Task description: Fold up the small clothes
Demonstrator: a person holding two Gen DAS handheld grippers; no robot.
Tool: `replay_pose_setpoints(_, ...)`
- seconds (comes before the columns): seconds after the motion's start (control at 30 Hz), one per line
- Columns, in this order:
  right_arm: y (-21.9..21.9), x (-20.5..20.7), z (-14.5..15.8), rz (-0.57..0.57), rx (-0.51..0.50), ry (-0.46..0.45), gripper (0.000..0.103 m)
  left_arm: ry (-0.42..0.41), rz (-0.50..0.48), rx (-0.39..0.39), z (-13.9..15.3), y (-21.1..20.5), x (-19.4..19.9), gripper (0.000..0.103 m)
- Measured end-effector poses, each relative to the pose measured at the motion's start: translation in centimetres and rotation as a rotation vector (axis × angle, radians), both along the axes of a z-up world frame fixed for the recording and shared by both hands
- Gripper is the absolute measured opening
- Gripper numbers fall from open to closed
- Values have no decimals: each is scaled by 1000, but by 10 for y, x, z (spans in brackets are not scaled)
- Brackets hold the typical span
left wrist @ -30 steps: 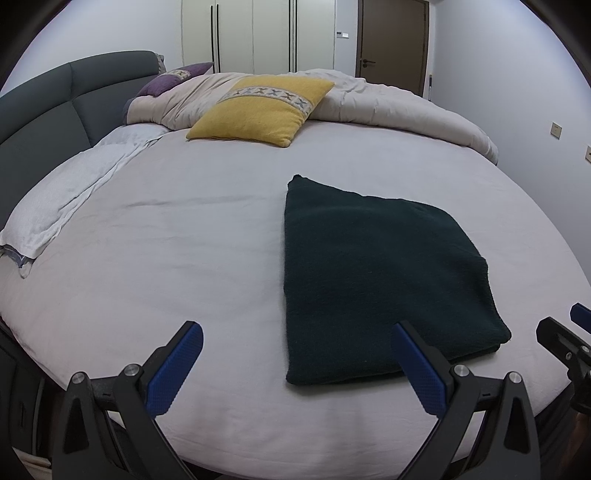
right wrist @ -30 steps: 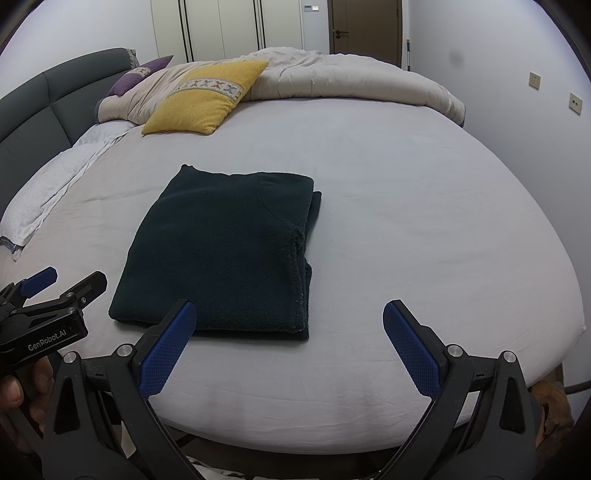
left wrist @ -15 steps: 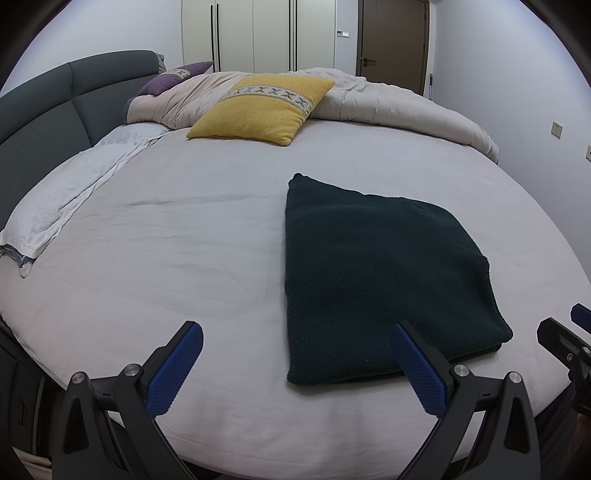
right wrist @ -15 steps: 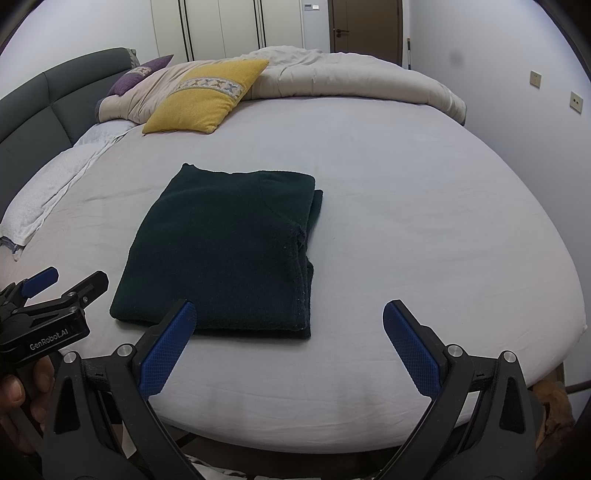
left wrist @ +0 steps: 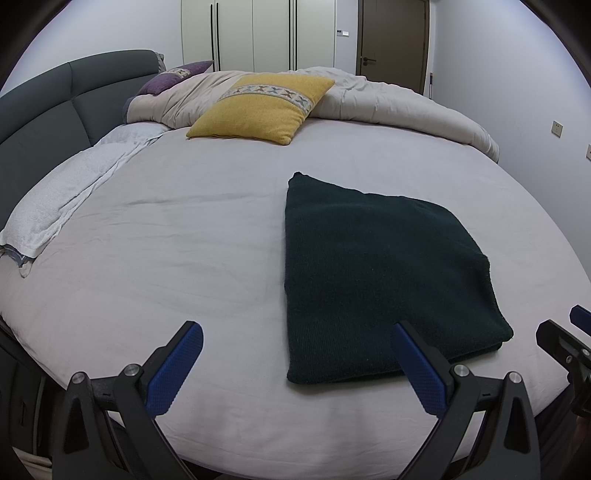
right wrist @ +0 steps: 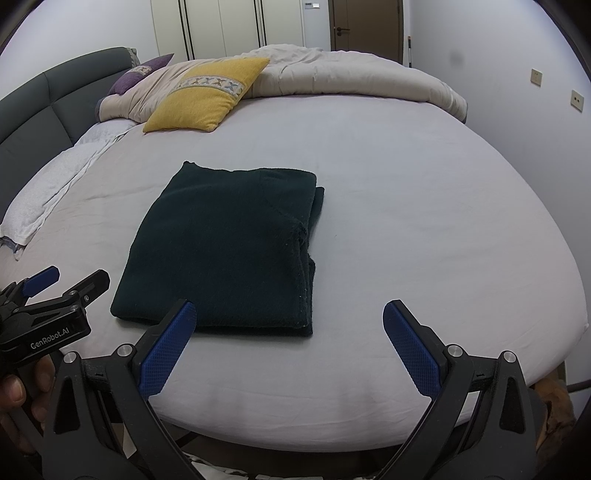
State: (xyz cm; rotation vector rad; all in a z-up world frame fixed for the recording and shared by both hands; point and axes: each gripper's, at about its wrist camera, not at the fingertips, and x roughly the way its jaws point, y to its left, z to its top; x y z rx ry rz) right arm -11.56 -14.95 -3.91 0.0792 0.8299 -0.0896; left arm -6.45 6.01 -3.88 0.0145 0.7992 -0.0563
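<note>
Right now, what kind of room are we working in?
A bedroom, most likely: a large bed with a padded grey headboard, a yellow pillow against a rumpled duvet, and tall white wardrobe doors behind.

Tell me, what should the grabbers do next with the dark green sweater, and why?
Probably nothing more than backing away: the dark sweater already lies folded flat on the bed, and both the left gripper and right gripper are open, holding nothing.
</note>
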Motion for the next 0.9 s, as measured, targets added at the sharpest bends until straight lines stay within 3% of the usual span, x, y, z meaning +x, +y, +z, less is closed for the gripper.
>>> replay_pose_setpoints(0.9, 6, -4, -6, 4, 12, 12, 103, 2, -3, 13, -4, -4, -6, 103)
